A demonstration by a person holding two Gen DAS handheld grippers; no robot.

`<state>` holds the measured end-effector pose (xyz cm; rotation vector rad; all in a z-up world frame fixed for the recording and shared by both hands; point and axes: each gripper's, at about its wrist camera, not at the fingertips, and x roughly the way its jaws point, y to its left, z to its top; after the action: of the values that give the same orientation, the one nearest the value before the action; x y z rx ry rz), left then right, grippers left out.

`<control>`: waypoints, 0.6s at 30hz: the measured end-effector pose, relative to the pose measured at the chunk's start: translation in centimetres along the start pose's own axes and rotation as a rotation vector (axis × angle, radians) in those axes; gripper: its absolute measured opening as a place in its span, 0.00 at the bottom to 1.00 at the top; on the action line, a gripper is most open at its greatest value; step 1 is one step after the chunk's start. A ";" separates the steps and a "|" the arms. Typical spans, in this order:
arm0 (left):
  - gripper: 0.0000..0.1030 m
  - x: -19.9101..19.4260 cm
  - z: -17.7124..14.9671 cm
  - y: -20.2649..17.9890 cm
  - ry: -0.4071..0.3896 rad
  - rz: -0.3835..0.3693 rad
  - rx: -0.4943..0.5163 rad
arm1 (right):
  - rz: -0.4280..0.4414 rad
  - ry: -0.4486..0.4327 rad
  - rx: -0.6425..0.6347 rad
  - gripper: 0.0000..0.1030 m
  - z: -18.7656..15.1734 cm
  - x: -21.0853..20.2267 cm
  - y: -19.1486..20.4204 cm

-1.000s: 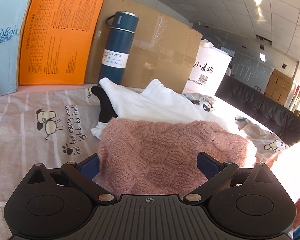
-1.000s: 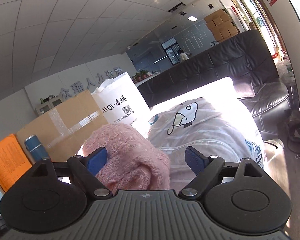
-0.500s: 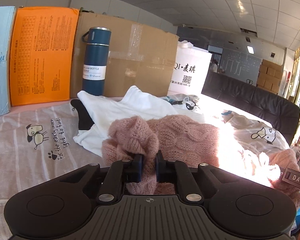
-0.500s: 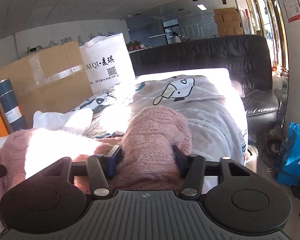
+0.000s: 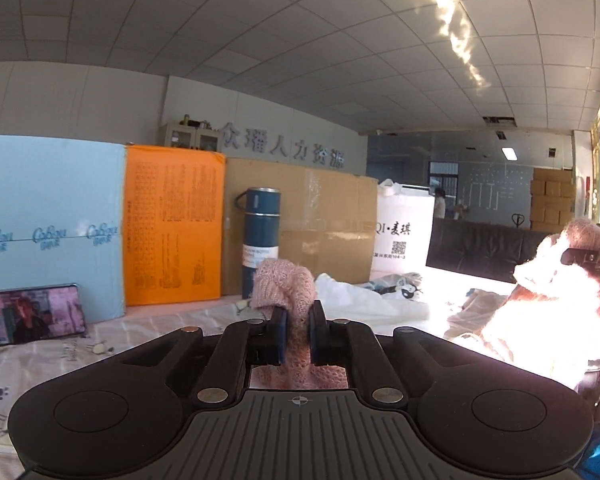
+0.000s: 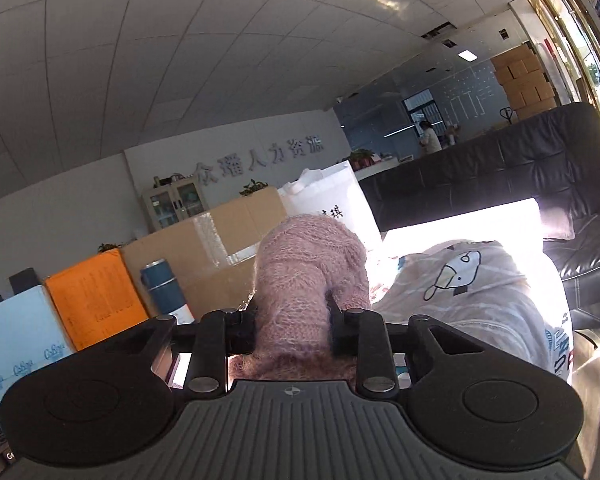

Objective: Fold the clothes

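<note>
A pink knitted sweater (image 5: 286, 286) is held up off the bed by both grippers. My left gripper (image 5: 298, 326) is shut on a bunched fold of it, which sticks up between the fingers. My right gripper (image 6: 294, 316) is shut on another thick bunch of the sweater (image 6: 308, 264). In the left wrist view the right gripper (image 5: 580, 256) shows at the far right with sunlit pink knit (image 5: 556, 312) hanging below it. A white garment (image 5: 364, 300) lies on the bed behind.
The bed has a striped cartoon sheet (image 5: 112, 344). Behind it stand a blue box (image 5: 48, 232), an orange box (image 5: 174, 228), a cardboard box (image 5: 320, 224), a blue bottle (image 5: 260, 240) and a white bag (image 5: 404, 232). A phone (image 5: 34, 314) leans at left. A black sofa (image 6: 540, 176) is at right.
Both grippers, shut on the sweater, have lifted it up off the bed; the views now tilt up toward the ceiling. A second ago both were open around the knit.
</note>
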<state>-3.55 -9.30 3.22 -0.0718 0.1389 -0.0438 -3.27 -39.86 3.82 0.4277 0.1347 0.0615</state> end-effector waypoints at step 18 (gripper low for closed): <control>0.12 -11.3 -2.0 16.3 0.226 0.329 0.065 | 0.394 0.366 -0.018 0.26 -7.6 5.1 10.5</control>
<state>-14.39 7.37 1.54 0.0214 0.3736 0.2722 0.40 -26.72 0.75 0.4175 0.4085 0.5294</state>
